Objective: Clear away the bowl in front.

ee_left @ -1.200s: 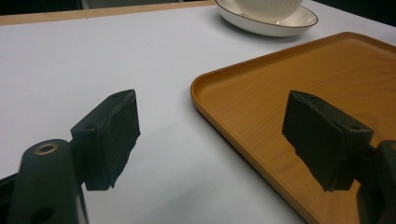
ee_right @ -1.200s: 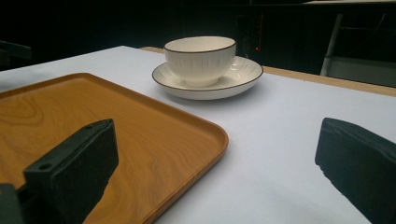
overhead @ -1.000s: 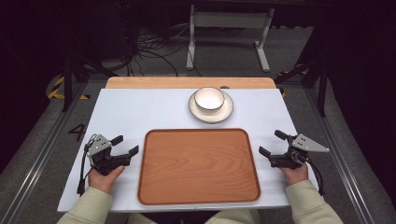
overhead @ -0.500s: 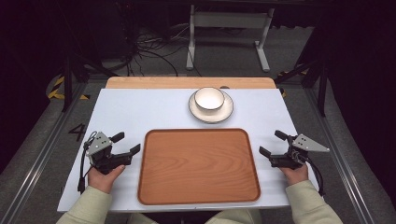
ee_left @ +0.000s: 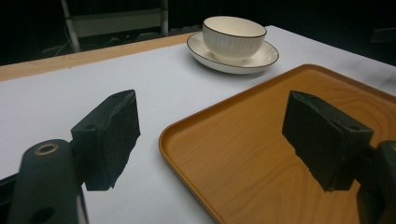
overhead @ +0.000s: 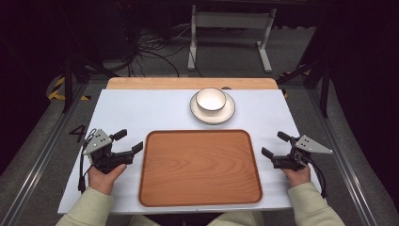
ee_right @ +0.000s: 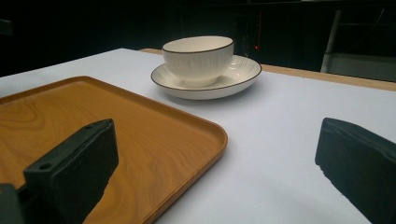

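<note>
White tabletop (overhead: 141, 113) fills the workspace, with dark floor, cables and a metal stand behind it. With the wooden tray (overhead: 200, 167) as the landmark, going left to right: just off the tray's left edge, the left gripper (overhead: 127, 141) is held in a hand, jaws spread wide and holding nothing; in the left gripper view the tray's near-left corner lies between the two pads. The tray itself lies flat in the middle, bare, with a low raised rim. Behind the tray's far edge, a little right of its centre, a cream bowl (overhead: 210, 99) sits upright on a matching saucer (overhead: 212, 113), close to the tray but apart from it. Off the tray's right edge, the right gripper (overhead: 274, 145) rests in the other hand, jaws likewise wide apart and empty, pointing toward the tray's right rim.

Bowl and saucer look like glazed ceramic: stiff, fairly heavy for their size, smooth and likely slippery under the pads, and breakable if knocked or dropped. The bowl stands loose on the saucer, so lifting the saucer alone risks it sliding. A sound hold would be one pad inside and one outside the bowl's rim; the saucer is best pinched at its flared edge
</note>
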The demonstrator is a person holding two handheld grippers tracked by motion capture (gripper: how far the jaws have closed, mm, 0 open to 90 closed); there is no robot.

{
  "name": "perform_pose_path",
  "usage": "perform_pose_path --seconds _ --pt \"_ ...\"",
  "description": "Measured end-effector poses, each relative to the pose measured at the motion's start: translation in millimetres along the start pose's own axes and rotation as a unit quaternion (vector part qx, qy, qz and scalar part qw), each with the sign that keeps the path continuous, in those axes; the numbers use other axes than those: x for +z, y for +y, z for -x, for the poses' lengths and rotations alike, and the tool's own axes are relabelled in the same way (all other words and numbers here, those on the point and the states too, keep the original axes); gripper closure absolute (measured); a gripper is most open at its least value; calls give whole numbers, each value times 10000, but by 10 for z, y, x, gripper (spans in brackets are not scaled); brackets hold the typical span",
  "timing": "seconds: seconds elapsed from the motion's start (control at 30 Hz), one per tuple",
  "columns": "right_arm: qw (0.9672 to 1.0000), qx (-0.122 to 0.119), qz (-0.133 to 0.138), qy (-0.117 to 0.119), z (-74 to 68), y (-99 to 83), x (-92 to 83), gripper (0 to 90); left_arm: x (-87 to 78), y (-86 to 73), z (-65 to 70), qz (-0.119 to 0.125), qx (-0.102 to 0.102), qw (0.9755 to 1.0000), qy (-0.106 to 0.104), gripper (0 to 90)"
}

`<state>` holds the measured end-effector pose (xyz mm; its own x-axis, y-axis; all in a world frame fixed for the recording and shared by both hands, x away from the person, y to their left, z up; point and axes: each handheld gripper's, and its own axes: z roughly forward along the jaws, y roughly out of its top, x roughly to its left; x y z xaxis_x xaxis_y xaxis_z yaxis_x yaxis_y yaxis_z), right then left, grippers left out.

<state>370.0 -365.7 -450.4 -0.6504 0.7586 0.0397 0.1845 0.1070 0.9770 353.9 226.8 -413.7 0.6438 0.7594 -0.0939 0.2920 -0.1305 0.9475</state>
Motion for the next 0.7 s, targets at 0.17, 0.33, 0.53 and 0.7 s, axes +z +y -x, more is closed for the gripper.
perform_pose_path --seconds 0.17,0.33,0.53,0.7 --pt "10000 66 -14 1 4 -2 -2 0 -38 57 7 35 16 10000 61 200" --pt "10000 45 -34 -64 4 1 -8 1 -28 127 23 42 55 10000 -7 200" --pt "9999 -15 -117 -127 -9 -2 10 1 148 218 90 -35 138 9996 -231 203" --pt "9998 -4 -132 -136 -9 -3 9 1 328 348 154 -25 197 9988 -438 203"
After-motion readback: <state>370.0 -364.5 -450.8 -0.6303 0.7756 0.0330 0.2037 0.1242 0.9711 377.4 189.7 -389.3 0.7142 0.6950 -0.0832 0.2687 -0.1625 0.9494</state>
